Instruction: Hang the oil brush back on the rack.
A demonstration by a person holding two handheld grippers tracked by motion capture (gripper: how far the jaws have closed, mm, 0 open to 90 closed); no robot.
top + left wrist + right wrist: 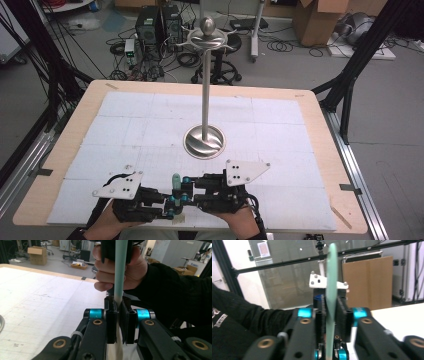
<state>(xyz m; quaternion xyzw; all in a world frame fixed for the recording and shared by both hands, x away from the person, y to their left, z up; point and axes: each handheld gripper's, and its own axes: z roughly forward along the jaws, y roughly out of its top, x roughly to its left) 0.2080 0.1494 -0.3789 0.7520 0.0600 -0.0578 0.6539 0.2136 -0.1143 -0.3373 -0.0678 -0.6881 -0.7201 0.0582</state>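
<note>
- Because both claws clamp the thin pale-green flat strip (176, 181) near the tabletop's near edge, your left claw (119, 315) steadies it.
- Your right claw (331, 312) shares the load, keeping it upright.

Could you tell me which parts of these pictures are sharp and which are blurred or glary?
High view: evenly lit and sharp, with a soft sheen on the metal stand. Left gripper view: the pale green stick and the left gripper are fairly crisp, the room behind softer. Right gripper view: the stick and the right gripper are blurred close up, the background clearer.
</note>
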